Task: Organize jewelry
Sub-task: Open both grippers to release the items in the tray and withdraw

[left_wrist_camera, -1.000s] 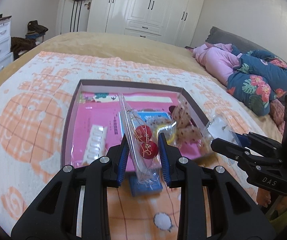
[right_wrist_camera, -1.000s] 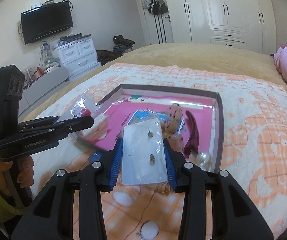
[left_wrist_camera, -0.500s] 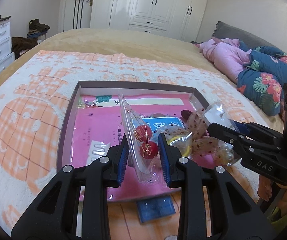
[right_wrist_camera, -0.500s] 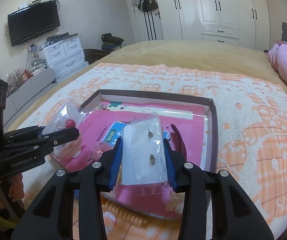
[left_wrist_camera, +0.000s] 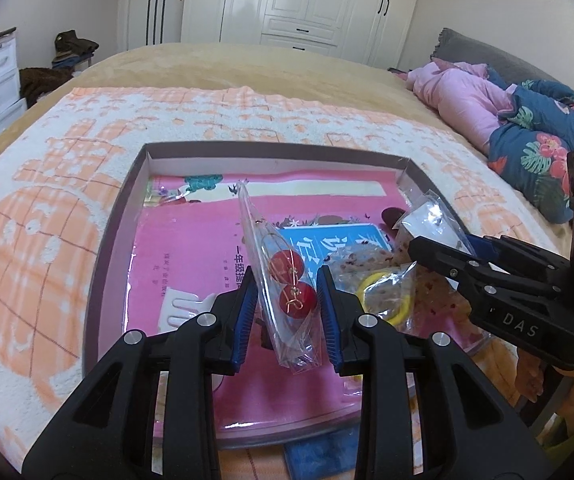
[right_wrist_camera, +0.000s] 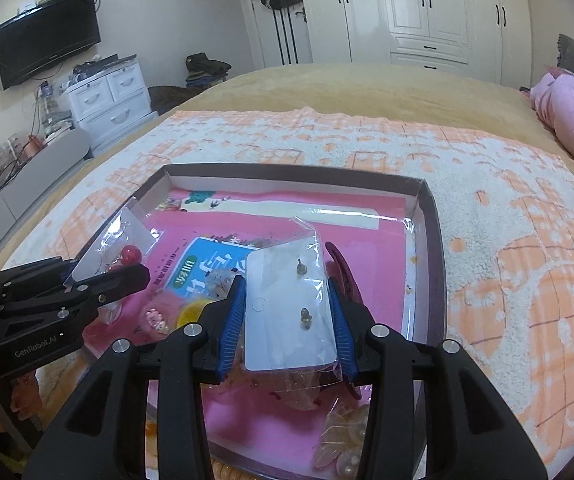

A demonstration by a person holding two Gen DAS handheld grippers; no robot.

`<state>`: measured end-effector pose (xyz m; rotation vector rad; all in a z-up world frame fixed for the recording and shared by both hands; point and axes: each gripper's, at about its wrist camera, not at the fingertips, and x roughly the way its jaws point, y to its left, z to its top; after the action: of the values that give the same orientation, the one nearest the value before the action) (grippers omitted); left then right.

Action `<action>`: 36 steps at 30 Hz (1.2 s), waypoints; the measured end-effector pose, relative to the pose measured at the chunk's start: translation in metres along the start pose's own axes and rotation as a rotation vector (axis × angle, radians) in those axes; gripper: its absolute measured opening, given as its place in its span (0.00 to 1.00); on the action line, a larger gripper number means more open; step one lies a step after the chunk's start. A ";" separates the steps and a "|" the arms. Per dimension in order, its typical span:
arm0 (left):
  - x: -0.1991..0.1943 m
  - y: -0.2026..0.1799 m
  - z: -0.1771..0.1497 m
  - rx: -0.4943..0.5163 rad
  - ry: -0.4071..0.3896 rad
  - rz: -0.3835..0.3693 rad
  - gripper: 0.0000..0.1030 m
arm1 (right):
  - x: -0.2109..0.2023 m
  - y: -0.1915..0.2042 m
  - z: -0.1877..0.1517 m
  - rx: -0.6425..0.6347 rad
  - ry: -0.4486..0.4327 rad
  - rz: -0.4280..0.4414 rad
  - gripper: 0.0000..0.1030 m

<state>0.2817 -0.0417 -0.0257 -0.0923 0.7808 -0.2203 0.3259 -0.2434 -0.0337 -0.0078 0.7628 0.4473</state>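
My left gripper (left_wrist_camera: 287, 304) is shut on a clear bag of red ball earrings (left_wrist_camera: 289, 284), held over the shallow brown box (left_wrist_camera: 111, 216) lined with a pink book. My right gripper (right_wrist_camera: 287, 320) is shut on a clear bag with a white card of stud earrings (right_wrist_camera: 287, 312), also over the box (right_wrist_camera: 431, 240). The right gripper shows in the left wrist view (left_wrist_camera: 439, 252), to the right. The left gripper shows in the right wrist view (right_wrist_camera: 127, 276), at the left. A yellow ring in a bag (left_wrist_camera: 385, 300), a white hair clip (left_wrist_camera: 183, 308) and a dark red clip (right_wrist_camera: 345, 276) lie in the box.
The box lies on an orange and white blanket (left_wrist_camera: 47, 216) on the bed. Pink and floral bedding (left_wrist_camera: 507, 120) is heaped at the right. A blue packet (left_wrist_camera: 327, 456) pokes out under the box's near edge. More bagged trinkets (right_wrist_camera: 343, 440) lie at its near right corner.
Both grippers have moved forward over the box, each still holding its bag. The box now fills more of both views.
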 end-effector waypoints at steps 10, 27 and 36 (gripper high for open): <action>-0.005 -0.006 -0.001 0.029 -0.023 0.018 0.35 | -0.016 -0.003 -0.003 0.034 -0.041 0.019 0.66; -0.055 -0.010 -0.011 0.014 -0.120 0.017 0.80 | -0.076 0.001 -0.021 0.037 -0.142 0.000 0.83; -0.078 -0.009 -0.022 0.030 -0.144 0.028 0.84 | -0.094 0.010 -0.031 0.012 -0.161 -0.006 0.83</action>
<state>0.2107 -0.0323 0.0135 -0.0679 0.6346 -0.1966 0.2416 -0.2756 0.0082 0.0367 0.6069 0.4317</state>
